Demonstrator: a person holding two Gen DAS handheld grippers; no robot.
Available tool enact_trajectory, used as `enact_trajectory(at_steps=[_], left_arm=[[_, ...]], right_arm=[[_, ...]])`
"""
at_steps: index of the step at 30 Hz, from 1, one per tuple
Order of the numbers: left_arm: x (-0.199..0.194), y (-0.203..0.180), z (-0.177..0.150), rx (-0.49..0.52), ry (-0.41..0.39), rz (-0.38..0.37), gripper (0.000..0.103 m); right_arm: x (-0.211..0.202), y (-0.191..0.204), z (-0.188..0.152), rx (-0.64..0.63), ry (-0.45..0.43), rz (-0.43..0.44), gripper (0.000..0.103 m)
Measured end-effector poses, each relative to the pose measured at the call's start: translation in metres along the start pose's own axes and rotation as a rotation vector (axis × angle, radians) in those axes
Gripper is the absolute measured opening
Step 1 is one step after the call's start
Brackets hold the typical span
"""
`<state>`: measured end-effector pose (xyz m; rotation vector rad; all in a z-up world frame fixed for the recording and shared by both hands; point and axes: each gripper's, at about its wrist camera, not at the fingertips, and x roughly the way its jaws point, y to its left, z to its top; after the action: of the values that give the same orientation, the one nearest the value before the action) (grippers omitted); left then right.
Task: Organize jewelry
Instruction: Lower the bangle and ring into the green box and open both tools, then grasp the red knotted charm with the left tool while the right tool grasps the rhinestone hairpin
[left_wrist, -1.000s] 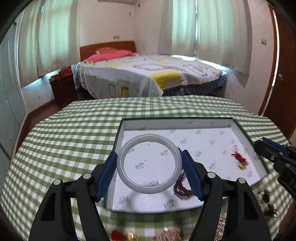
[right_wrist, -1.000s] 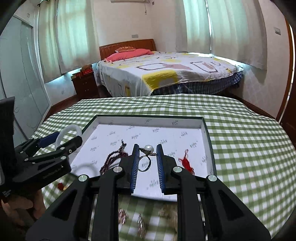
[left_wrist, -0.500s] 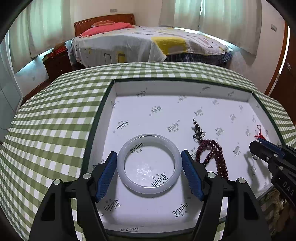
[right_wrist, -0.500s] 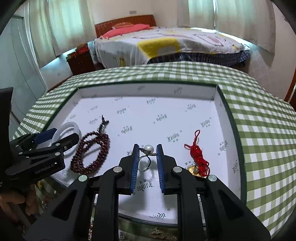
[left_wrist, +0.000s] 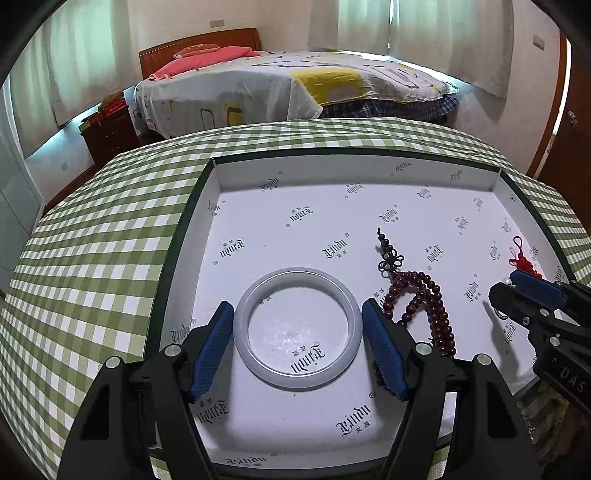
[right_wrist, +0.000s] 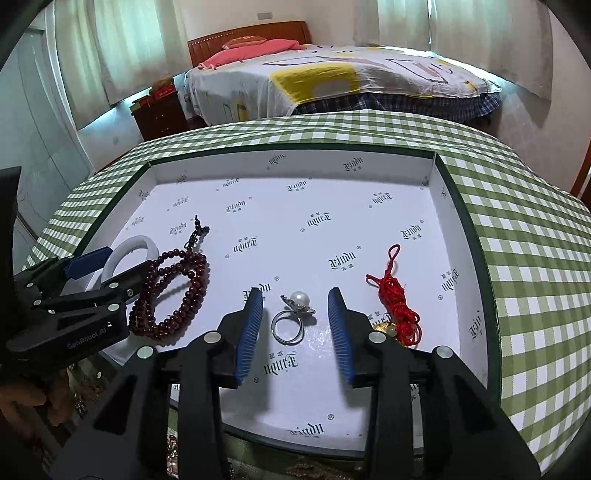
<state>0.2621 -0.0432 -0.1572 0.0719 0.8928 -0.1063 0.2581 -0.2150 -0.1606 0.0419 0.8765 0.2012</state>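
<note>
Jewelry is being gathered in a shallow white-lined box (left_wrist: 354, 173) that is lying on a green checked tablecloth (left_wrist: 96, 251). A pale bangle (left_wrist: 297, 328) is lying flat on the box floor near the left wall and the near edge, and it is being framed by the left gripper (left_wrist: 297, 343). The blue pads of this gripper are standing just beside the outer rim of the bangle on both sides; it cannot be told if they are touching it or are slightly apart. A string of dark red beads (right_wrist: 171, 293) is lying just to the right of the bangle, with its knotted tail pointing to the far wall.

A silver ring with a pearl (right_wrist: 291, 317) is resting on the box floor near the near edge, toward the middle. The right gripper (right_wrist: 295, 325) is being held around it with the fingers spread wide, so a clear gap is being left on each side of the ring and nothing is being gripped. A red knotted cord with a gold charm (right_wrist: 397, 301) is lying to the right of the ring, closer to the right wall of the box.
</note>
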Motion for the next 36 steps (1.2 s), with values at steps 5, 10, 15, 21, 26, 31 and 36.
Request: enact_trajectory(at_steps=[5, 10, 15, 21, 26, 31, 36], left_arm=[[-0.005, 0.003, 0.000, -0.010, -0.016, -0.005, 0.070], [-0.028, 0.009, 0.004, -0.030, -0.074, -0.016, 0.070], [-0.062, 0.019, 0.005, -0.055, -0.162, -0.021, 0.070], [-0.103, 0.034, -0.011, -0.094, -0.257, -0.001, 0.070], [-0.120, 0.042, -0.029, -0.109, -0.269, 0.016, 0.070], [-0.129, 0.045, -0.050, -0.129, -0.259, 0.014, 0.070], [-0.131, 0.044, -0.067, -0.131, -0.237, 0.011, 0.070]], right_arm=[[-0.010, 0.000, 0.002, 0.005, -0.021, 0.001, 0.037], [-0.031, 0.004, 0.005, 0.015, -0.061, 0.005, 0.037], [-0.060, 0.011, 0.005, 0.017, -0.113, 0.005, 0.037], [-0.090, 0.015, -0.007, 0.026, -0.152, 0.003, 0.037], [-0.105, 0.023, -0.030, 0.015, -0.147, -0.011, 0.037], [-0.114, 0.028, -0.056, 0.012, -0.129, -0.016, 0.037], [-0.117, 0.029, -0.077, 0.018, -0.106, -0.014, 0.037]])
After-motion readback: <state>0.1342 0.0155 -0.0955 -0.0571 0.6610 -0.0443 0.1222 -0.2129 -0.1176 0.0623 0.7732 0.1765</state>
